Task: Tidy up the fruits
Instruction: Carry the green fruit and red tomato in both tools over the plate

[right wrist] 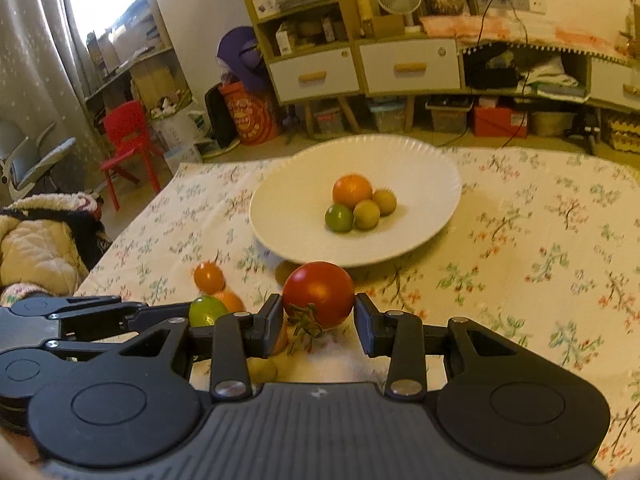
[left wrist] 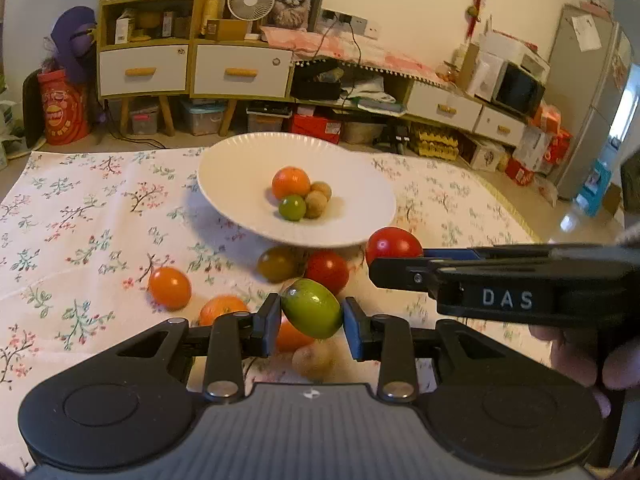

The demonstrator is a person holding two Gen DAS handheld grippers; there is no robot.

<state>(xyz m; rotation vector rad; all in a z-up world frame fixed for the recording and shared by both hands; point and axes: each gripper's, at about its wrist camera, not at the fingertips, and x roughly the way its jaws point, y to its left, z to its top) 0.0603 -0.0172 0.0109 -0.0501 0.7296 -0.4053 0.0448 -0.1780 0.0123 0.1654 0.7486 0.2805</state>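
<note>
My left gripper [left wrist: 311, 320] is shut on a green tomato [left wrist: 313, 312] and holds it above the table, near the plate's front. My right gripper [right wrist: 319, 316] is shut on a red tomato [right wrist: 319, 294]; this tomato also shows in the left wrist view [left wrist: 393, 245], beside the plate's rim. The white plate [left wrist: 224, 184] holds an orange fruit [left wrist: 291, 182], a small green one [left wrist: 292, 207] and two tan ones [left wrist: 316, 204]. Loose on the floral cloth lie a red tomato [left wrist: 327, 271], an olive one [left wrist: 277, 265] and orange ones [left wrist: 169, 287].
The floral tablecloth [left wrist: 80, 216] covers the table; its far edge is behind the plate. A tan fruit [left wrist: 313, 360] lies under my left gripper. Shelves, drawers and boxes [left wrist: 240, 72] stand beyond. A red chair [right wrist: 128, 140] and coat [right wrist: 40, 240] are at the left.
</note>
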